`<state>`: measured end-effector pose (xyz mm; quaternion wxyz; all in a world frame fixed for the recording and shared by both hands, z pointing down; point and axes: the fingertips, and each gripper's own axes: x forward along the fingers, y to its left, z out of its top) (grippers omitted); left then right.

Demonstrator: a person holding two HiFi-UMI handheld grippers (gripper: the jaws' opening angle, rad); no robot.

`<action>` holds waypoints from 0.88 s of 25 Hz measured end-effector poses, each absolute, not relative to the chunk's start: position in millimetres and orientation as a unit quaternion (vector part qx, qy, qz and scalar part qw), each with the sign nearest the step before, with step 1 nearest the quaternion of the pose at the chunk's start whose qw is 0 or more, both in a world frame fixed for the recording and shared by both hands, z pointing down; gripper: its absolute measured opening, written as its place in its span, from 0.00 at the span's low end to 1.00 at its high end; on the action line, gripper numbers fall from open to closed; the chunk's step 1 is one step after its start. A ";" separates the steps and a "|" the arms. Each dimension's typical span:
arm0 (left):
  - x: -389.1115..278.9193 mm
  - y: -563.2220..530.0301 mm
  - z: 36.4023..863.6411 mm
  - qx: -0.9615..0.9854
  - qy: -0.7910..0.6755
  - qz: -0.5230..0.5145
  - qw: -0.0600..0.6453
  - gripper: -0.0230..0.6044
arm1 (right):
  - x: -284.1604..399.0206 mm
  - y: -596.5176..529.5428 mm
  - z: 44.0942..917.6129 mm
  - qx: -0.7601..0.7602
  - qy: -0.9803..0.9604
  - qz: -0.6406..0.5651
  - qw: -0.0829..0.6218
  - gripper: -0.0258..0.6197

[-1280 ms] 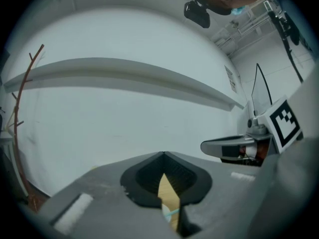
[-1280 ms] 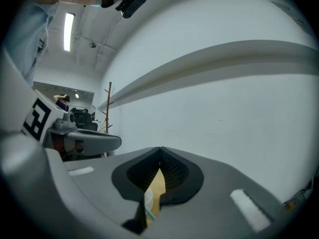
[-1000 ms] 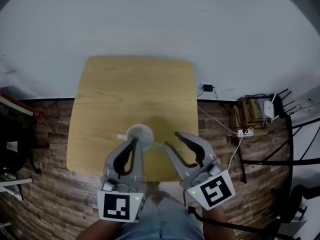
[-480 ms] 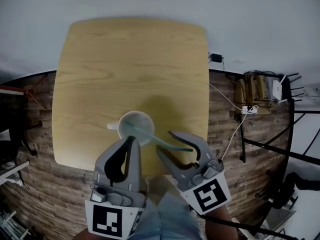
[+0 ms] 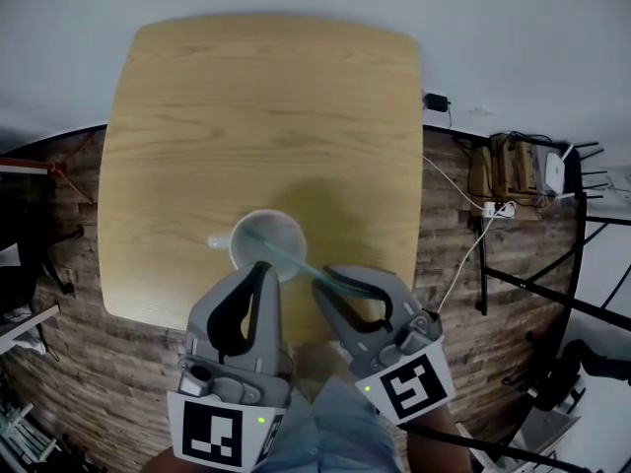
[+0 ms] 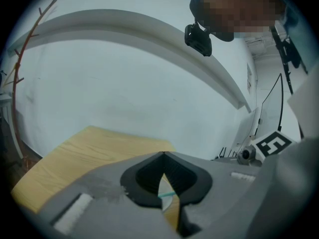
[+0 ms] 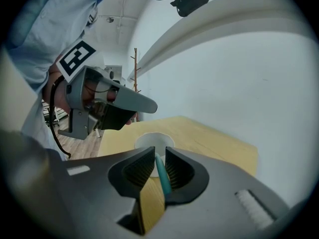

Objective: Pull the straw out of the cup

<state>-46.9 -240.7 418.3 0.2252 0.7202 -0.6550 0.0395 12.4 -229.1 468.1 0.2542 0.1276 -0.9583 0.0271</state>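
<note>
Straw (image 5: 291, 259) not yet out: it sits in cup (image 5: 258, 249), lower centre of desk (image 5: 256, 116), leaning lower right. Right gripper (image 5: 330, 284) is closing round its free end, grip not firm. Left gripper (image 5: 259, 269) has jaws together, empty. Whole pull remains.

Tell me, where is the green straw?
In the head view, the straw leans from the cup toward the near edge of the table, its end between the right gripper's closing jaws.
</note>
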 end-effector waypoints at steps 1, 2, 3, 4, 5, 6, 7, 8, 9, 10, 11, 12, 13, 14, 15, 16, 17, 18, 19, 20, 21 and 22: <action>-46.4 -240.6 418.7 0.720 -0.655 0.040 0.225 0.07 | 13.4 -228.5 469.8 0.127 -0.958 0.028 0.256 0.14; -46.0 -240.2 419.0 0.720 -0.656 0.040 0.225 0.07 | 14.0 -227.5 471.0 0.127 -0.958 0.028 0.257 0.13; -45.6 -239.6 419.0 0.719 -0.656 0.040 0.225 0.07 | 14.2 -226.2 471.6 0.126 -0.958 0.027 0.256 0.12; -45.2 -238.7 418.7 0.719 -0.656 0.041 0.224 0.07 | 14.4 -224.8 471.7 0.125 -0.958 0.027 0.256 0.11; -44.7 -237.9 418.1 0.719 -0.657 0.041 0.223 0.07 | 14.7 -223.7 471.4 0.125 -0.958 0.028 0.255 0.11; -44.3 -237.5 417.2 0.719 -0.657 0.041 0.221 0.07 | 15.0 -223.3 470.7 0.124 -0.959 0.028 0.254 0.10; -43.9 -237.5 416.1 0.719 -0.658 0.041 0.220 0.07 | 15.3 -223.5 469.7 0.124 -0.959 0.027 0.253 0.10; -43.5 -237.5 414.8 0.719 -0.659 0.040 0.217 0.07 | 15.8 -223.8 468.5 0.124 -0.959 0.027 0.253 0.10; -43.2 -237.2 413.3 0.719 -0.659 0.040 0.215 0.07 | 16.4 -223.8 467.1 0.124 -0.959 0.027 0.252 0.10; -42.9 -236.5 411.9 0.719 -0.660 0.040 0.214 0.07 | 16.9 -223.5 465.2 0.124 -0.960 0.028 0.251 0.10; -42.6 -235.6 410.5 0.719 -0.661 0.040 0.213 0.07 | 17.2 -223.2 462.6 0.124 -0.960 0.028 0.248 0.10; -42.3 -234.7 408.8 0.718 -0.661 0.040 0.212 0.07 | 17.3 -222.9 459.3 0.125 -0.961 0.030 0.244 0.10; -41.9 -234.1 406.5 0.718 -0.662 0.039 0.210 0.07 | 17.4 -222.9 455.7 0.126 -0.962 0.030 0.239 0.10; -41.2 -233.9 403.5 0.720 -0.662 0.039 0.206 0.07 | 17.5 -223.0 451.8 0.127 -0.963 0.029 0.235 0.10; -40.4 -233.6 400.1 0.721 -0.662 0.038 0.200 0.07 | 17.8 -223.1 447.6 0.129 -0.964 0.027 0.231 0.10; -39.5 -232.9 396.5 0.722 -0.662 0.038 0.195 0.07 | 18.3 -223.0 442.9 0.130 -0.965 0.024 0.227 0.10; -38.6 -231.8 392.7 0.723 -0.663 0.038 0.190 0.07 | 18.8 -222.5 437.6 0.132 -0.966 0.021 0.222 0.10; -38.0 -230.3 388.5 0.723 -0.664 0.037 0.185 0.07 | 19.3 -221.8 432.0 0.134 -0.967 0.018 0.216 0.10; -37.9 -228.8 383.9 0.723 -0.666 0.036 0.180 0.07 | 19.8 -221.0 426.3 0.137 -0.968 0.016 0.210 0.10; -38.4 -227.3 379.0 0.722 -0.669 0.034 0.174 0.07 | 20.3 -220.2 420.5 0.140 -0.969 0.014 0.205 0.10; -39.5 -226.1 373.6 0.720 -0.672 0.032 0.168 0.07 | 20.7 -219.5 414.5 0.143 -0.970 0.014 0.198 0.10; -40.8 -224.9 367.4 0.719 -0.676 0.030 0.160 0.07 | 21.0 -218.5 407.9 0.146 -0.971 0.013 0.191 0.10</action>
